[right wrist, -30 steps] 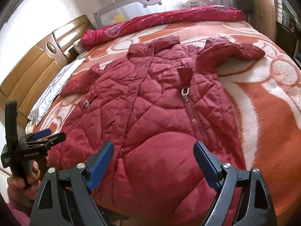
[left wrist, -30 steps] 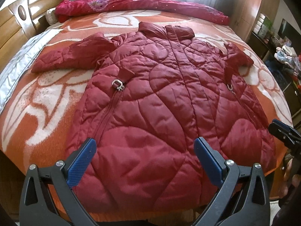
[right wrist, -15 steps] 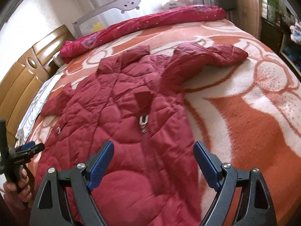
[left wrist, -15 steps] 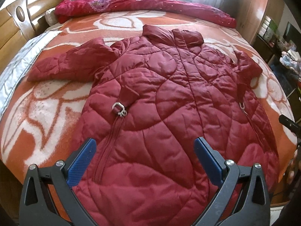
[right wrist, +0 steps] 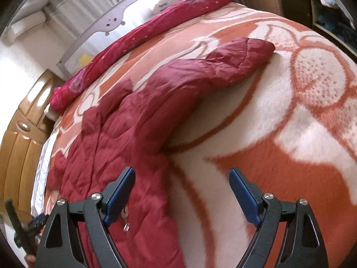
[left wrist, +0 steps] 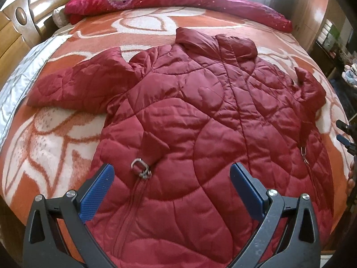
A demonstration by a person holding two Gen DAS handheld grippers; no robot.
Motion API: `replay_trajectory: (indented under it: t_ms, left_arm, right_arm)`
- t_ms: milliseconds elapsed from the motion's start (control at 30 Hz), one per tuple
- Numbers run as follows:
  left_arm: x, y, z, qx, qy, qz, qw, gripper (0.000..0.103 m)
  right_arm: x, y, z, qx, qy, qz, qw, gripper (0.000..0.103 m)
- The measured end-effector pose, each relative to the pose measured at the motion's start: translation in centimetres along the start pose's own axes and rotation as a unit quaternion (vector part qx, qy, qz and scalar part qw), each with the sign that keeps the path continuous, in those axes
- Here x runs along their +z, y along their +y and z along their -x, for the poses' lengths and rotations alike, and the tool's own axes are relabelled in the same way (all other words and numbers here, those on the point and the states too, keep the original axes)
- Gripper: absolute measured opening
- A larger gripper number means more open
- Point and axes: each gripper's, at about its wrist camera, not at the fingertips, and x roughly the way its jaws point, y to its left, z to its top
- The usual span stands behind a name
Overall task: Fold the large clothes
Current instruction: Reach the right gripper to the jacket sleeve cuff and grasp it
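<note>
Blue pads point(left wrist: 98, 192) line the left gripper point(left wrist: 171, 189), whose jaws are spread wide with nothing held between them. Between them, lower down, a metal zipper pull point(left wrist: 141, 167) is seen on the coat point(left wrist: 200, 120). The right gripper point(right wrist: 181, 192) is likewise spread wide and holds nothing; the coat's edge and the blanket point(right wrist: 279, 134) lie in view between its pads point(right wrist: 120, 192).

The coat, quilted and dark red, is laid flat on the orange and white blanket, collar point(left wrist: 214, 42) toward the far side. One sleeve point(left wrist: 75, 89) is stretched out to the left in the left wrist view; the other sleeve point(right wrist: 214, 67) is stretched out to the right in the right wrist view. A rolled red quilt point(left wrist: 178, 2) lies along the far edge of the bed, and a wooden headboard point(left wrist: 20, 22) is seen at the left.
</note>
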Motion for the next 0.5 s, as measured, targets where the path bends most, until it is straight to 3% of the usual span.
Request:
replay_trajectory:
  t_ms: [233, 500]
  left_arm:
    - [2.5, -0.2, -2.6, 0.012, 0.013, 0.007, 0.9998, 0.103]
    - [4.5, -1.3, -6.0, 0.017, 0.042, 0.005, 0.999, 0.103]
  right_arm:
    - [5.8, -2.6, -3.0, -0.006, -0.025, -0.04, 0.999, 0.085]
    - [11.5, -7.6, -8.0, -0.029, -0.037, -0.119, 0.992, 0.067]
